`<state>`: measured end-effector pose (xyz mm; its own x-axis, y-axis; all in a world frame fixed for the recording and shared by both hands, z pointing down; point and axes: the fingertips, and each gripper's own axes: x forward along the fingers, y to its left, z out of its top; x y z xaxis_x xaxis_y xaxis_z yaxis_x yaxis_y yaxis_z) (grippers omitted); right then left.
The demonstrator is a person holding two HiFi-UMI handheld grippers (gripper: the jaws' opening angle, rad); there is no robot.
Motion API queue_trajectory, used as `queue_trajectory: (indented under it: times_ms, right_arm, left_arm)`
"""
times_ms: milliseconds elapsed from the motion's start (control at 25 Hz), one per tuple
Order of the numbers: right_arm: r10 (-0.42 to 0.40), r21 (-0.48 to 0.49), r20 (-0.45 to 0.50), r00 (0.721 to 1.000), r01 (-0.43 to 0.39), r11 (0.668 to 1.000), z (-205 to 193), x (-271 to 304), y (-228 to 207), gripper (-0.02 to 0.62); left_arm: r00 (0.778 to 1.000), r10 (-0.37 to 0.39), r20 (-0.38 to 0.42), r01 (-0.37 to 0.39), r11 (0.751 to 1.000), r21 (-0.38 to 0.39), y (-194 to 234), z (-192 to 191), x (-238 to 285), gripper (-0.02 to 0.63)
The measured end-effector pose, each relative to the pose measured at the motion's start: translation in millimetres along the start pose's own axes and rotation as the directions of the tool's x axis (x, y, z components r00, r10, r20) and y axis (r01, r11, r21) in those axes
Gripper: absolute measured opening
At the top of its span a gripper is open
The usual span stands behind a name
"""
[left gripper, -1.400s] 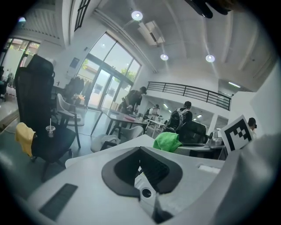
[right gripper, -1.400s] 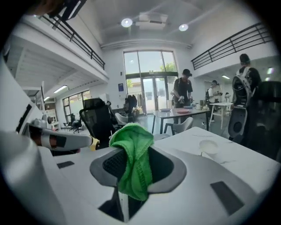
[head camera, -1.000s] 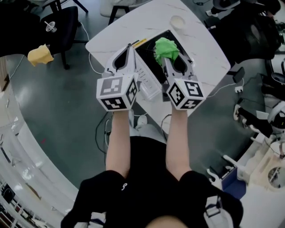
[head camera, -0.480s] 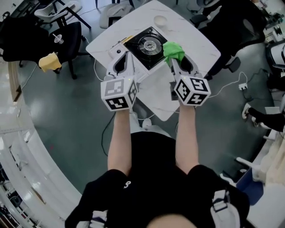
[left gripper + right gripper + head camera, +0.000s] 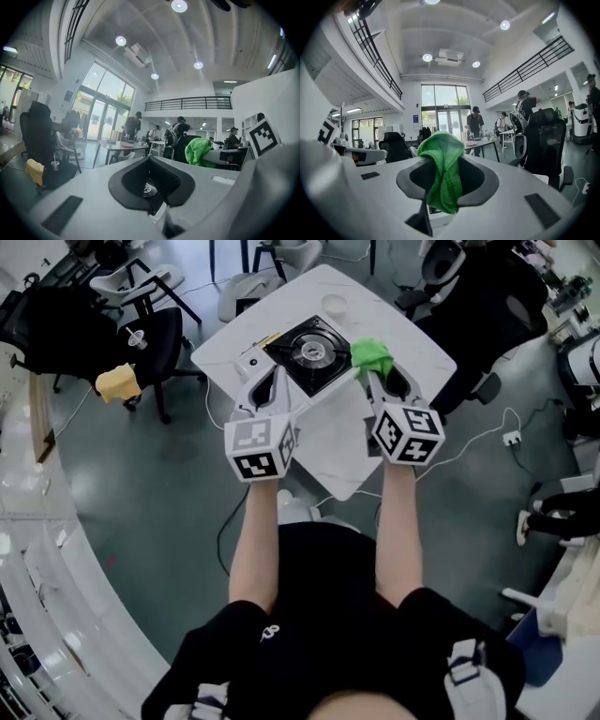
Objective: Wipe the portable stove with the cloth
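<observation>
The black portable stove (image 5: 309, 351) with its round burner sits on the white table (image 5: 412, 338). My right gripper (image 5: 380, 379) is shut on the green cloth (image 5: 372, 356), which bunches just off the stove's right edge. In the right gripper view the cloth (image 5: 442, 173) hangs out of the right gripper (image 5: 440, 199). My left gripper (image 5: 273, 381) is over the stove's near-left corner, jaws together with nothing in them. The left gripper (image 5: 152, 190) points level across the room in its own view, where the cloth (image 5: 199, 151) shows at the right.
A small white bowl (image 5: 335, 304) stands at the table's far edge. Black office chairs (image 5: 155, 338) ring the table; one carries a yellow bundle (image 5: 119, 382). Cables (image 5: 487, 432) trail on the grey floor. People stand at desks (image 5: 476, 123) far off.
The cloth in my right gripper has gone from over the stove's top to beside its right edge. Both grippers have drawn back toward me, and the table looks smaller and farther.
</observation>
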<state>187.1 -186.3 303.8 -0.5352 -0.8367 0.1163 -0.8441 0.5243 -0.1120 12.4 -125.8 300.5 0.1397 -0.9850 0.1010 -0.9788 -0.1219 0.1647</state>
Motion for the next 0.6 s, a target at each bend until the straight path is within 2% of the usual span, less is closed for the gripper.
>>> queue_trajectory:
  times_ms: [200, 600]
  right_arm:
    - [0.016, -0.050, 0.011, 1.000, -0.016, 0.999, 2, 1, 9, 0.115]
    - [0.060, -0.092, 0.026, 0.998, -0.058, 0.994, 0, 6, 25, 0.115]
  left_arm:
    - [0.995, 0.098, 0.023, -0.098, 0.995, 0.011, 14, 4, -6, 0.000]
    - [0.994, 0.111, 0.009, -0.111, 0.994, 0.006, 23, -1, -9, -0.001]
